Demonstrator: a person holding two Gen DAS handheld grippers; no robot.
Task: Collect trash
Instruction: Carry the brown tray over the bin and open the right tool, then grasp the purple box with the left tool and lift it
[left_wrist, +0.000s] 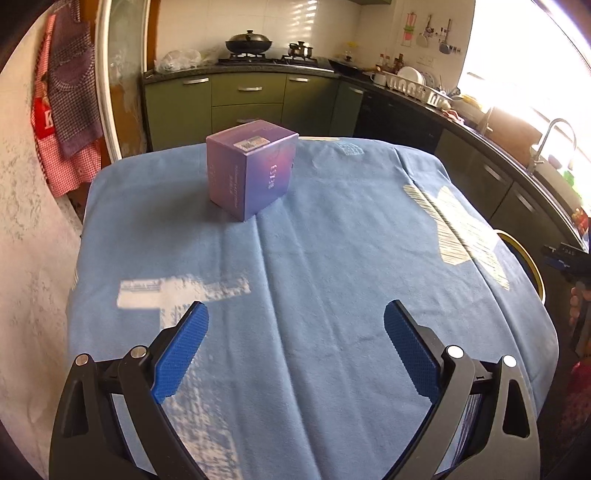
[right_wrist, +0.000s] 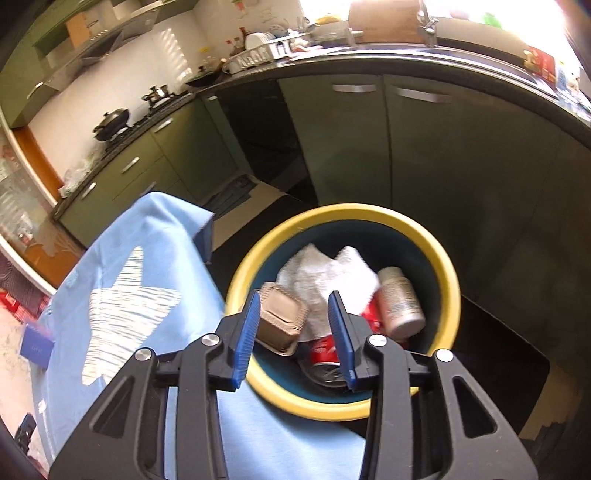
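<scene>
A purple box (left_wrist: 251, 170) stands upright on the blue tablecloth (left_wrist: 314, 258), toward the far side. My left gripper (left_wrist: 295, 325) is open and empty, low over the near part of the table, well short of the box. My right gripper (right_wrist: 293, 314) is open and empty, held above a yellow-rimmed bin (right_wrist: 448, 273) beside the table. The bin holds a brown paper tray (right_wrist: 284, 319), a white crumpled tissue (right_wrist: 325, 277), a red can (right_wrist: 325, 350) and a small bottle (right_wrist: 400, 302). The purple box also shows at the left edge of the right wrist view (right_wrist: 37, 345).
The bin's rim (left_wrist: 532, 262) shows at the table's right edge. Green kitchen cabinets (left_wrist: 247, 99) and a counter with a stove, a dish rack and a sink (left_wrist: 554, 144) run behind and to the right. Aprons (left_wrist: 70, 110) hang at the left.
</scene>
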